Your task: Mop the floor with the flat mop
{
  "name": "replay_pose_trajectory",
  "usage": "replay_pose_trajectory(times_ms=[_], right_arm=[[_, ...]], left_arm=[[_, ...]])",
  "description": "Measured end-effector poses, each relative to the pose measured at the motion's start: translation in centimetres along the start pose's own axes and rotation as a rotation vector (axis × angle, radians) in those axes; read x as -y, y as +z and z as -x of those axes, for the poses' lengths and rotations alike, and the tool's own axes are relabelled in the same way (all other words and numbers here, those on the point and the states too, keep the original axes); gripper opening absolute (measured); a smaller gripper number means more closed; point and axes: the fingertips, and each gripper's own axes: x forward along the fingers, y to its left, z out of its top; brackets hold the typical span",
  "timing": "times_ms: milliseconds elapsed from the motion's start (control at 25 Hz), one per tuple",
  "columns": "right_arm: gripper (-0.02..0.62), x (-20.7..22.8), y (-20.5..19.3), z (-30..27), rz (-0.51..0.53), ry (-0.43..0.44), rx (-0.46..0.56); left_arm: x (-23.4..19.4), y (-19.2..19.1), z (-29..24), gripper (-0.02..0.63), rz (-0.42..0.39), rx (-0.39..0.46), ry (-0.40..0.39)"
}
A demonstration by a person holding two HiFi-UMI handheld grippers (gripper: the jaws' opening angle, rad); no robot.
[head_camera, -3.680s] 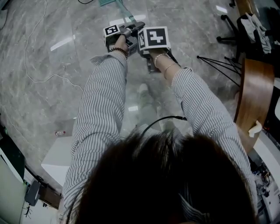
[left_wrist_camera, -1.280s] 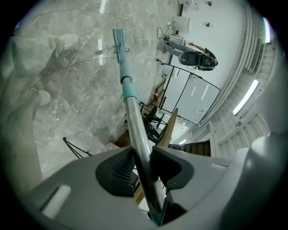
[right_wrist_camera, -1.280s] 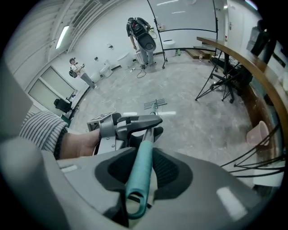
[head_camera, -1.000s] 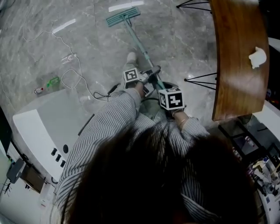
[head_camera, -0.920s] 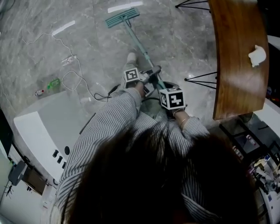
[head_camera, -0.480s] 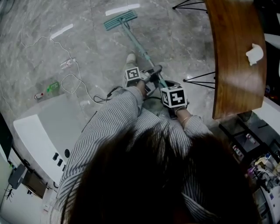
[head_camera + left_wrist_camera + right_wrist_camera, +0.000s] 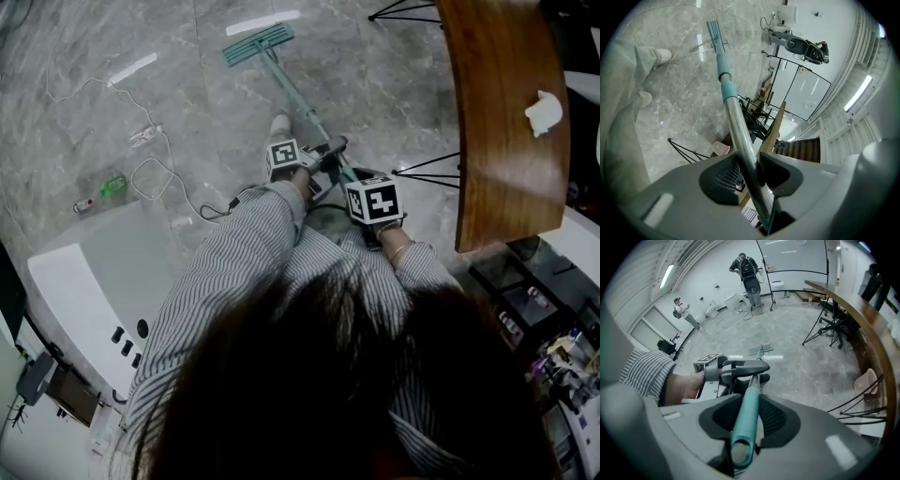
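Observation:
A flat mop with a teal head point(image 7: 257, 43) lies on the grey marble floor at the top of the head view. Its handle point(image 7: 298, 104) runs down and right to both grippers. My left gripper point(image 7: 319, 161) is shut on the silver part of the handle point(image 7: 740, 140). My right gripper point(image 7: 367, 202) is shut on the teal grip end point(image 7: 747, 418), just behind the left one. In the left gripper view the mop head point(image 7: 714, 31) shows far up the shaft. In the right gripper view the mop head point(image 7: 761, 350) lies on the floor beyond the left gripper point(image 7: 740, 367).
A curved wooden counter point(image 7: 506, 112) with black tripod legs point(image 7: 427, 172) stands at the right. A white cabinet point(image 7: 103, 281) sits at the lower left, with a cable point(image 7: 155, 159) and small items on the floor beside it. A white shoe point(image 7: 279, 124) is near the handle. People stand far off point(image 7: 684, 312).
The view turned from open floor to the area between cabinet and counter. Over the last second the mop head slid slightly up and left, and the right gripper rose a little along the handle.

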Motion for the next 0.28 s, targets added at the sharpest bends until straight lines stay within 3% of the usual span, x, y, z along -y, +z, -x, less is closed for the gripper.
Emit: replay_pose_trajectory(times_ms=[280], right_arm=[[0.115, -0.31, 0.26, -0.07, 0.001, 0.007, 0.011]], left_arm=[[0.35, 0.11, 0.27, 0.132, 0.014, 0.007, -0.007]])
